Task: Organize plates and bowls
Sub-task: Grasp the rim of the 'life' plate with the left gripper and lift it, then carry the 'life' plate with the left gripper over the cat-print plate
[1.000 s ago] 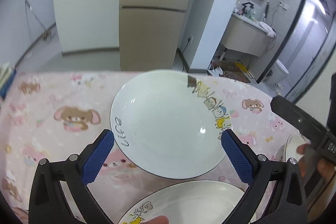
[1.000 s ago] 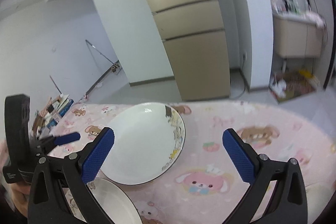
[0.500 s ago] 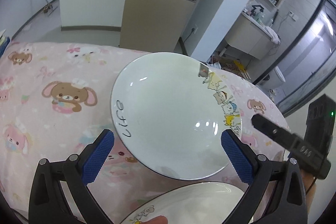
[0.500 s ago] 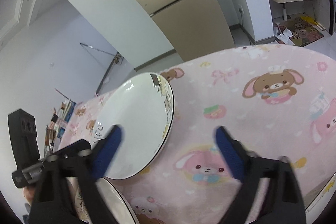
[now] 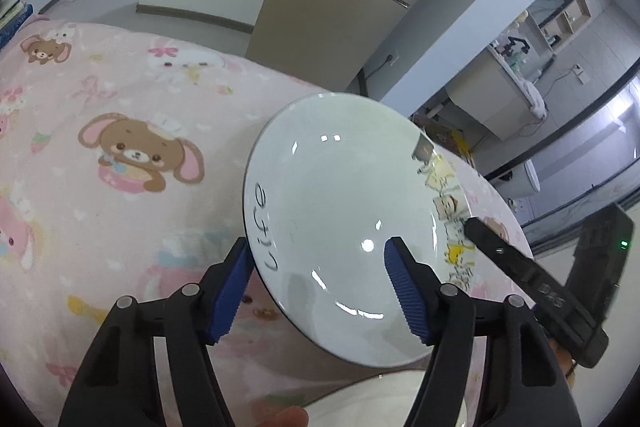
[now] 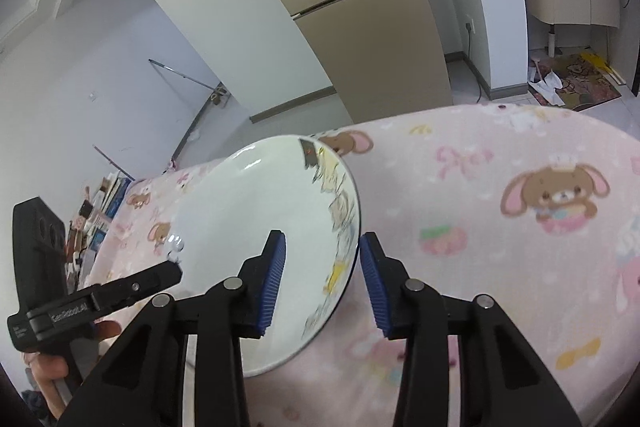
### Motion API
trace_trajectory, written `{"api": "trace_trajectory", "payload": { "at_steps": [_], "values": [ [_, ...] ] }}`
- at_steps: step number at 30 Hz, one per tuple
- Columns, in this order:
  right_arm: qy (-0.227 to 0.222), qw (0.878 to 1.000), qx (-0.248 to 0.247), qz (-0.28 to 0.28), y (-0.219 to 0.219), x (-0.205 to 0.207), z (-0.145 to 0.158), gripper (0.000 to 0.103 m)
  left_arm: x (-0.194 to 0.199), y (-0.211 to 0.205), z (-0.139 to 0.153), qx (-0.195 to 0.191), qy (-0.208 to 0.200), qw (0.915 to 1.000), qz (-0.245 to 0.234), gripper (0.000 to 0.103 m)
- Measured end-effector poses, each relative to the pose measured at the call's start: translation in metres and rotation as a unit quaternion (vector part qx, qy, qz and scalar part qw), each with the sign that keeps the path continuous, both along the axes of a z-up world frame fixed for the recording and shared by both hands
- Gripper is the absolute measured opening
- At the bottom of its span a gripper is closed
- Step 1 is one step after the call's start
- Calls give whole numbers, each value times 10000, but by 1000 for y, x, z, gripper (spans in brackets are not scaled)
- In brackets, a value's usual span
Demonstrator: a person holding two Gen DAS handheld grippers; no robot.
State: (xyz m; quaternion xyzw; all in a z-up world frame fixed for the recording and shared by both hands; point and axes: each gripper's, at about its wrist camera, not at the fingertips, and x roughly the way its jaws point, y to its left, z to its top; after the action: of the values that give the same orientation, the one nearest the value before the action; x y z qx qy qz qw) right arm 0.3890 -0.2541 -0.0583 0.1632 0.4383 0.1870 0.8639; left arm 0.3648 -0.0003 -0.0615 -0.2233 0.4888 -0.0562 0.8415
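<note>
A white plate [image 5: 344, 211] with cartoon figures on one rim and the word "Life" on the other lies on the pink cartoon tablecloth [image 5: 100, 187]. My left gripper [image 5: 320, 287] straddles its "Life" rim, one blue pad outside the edge and one over the plate, a gap still showing. My right gripper [image 6: 322, 277] straddles the opposite cartoon rim [image 6: 340, 227], its pads close on either side. The plate [image 6: 256, 227] also shows in the right wrist view. The edge of a second white plate [image 5: 360, 403] shows at the bottom of the left wrist view.
The table's far edge drops to a tiled floor with beige cabinets [image 6: 360, 27] behind. Books and clutter [image 6: 96, 223] lie at the table's left end. A bathroom counter [image 5: 500, 95] stands to the right.
Both grippers moved in onto opposite rims of the plate and narrowed their jaws around it. The second plate has slid almost out of the left wrist view.
</note>
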Motion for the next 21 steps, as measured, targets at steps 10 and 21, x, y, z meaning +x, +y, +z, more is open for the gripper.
{"api": "trace_trajectory", "payload": {
  "at_steps": [10,21],
  "values": [
    [72,9998,163,129,1,8,-24,17,0,-2,-11,373,48,9991,178,38],
    [-96,9998,188,56,-3,9,-25,13,-4,-13,-18,911,-91,9958,18,24]
  ]
}}
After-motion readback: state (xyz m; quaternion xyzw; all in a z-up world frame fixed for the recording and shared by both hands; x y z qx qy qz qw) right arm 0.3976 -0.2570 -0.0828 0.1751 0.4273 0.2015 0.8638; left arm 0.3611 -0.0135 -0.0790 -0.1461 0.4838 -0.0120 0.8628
